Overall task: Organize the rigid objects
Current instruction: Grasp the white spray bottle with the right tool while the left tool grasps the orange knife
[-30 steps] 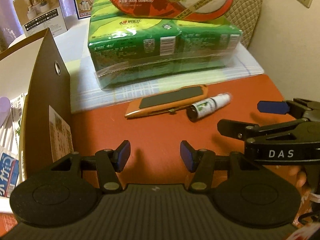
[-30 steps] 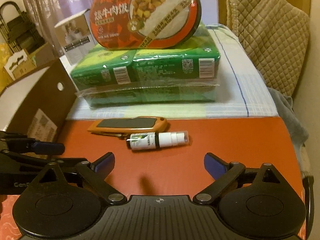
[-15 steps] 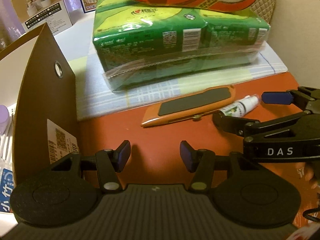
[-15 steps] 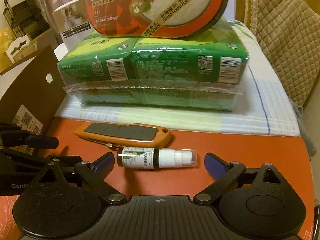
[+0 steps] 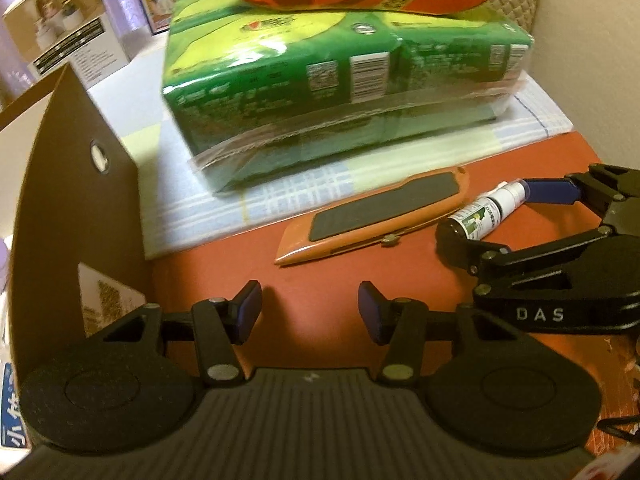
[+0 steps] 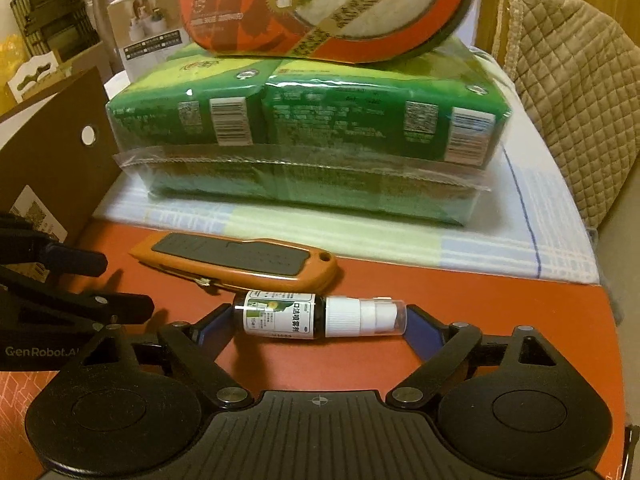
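Right wrist view: bottle is bracketed lengthwise by the closing right tool; ends should be squeezed evenly; left tool is held apart, empty.

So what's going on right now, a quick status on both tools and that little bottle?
Right tool closing end to end around the spray bottle. Left tool open, empty. Bottle lying flat; orange knife right beside it.

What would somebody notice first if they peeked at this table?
Probably the big green pack on the checked cloth at the back, with a red meal bowl stacked on top. In front, on the red table, a small spray bottle lies beside an orange utility knife, between the closing jaws of the right hand-held gripper.
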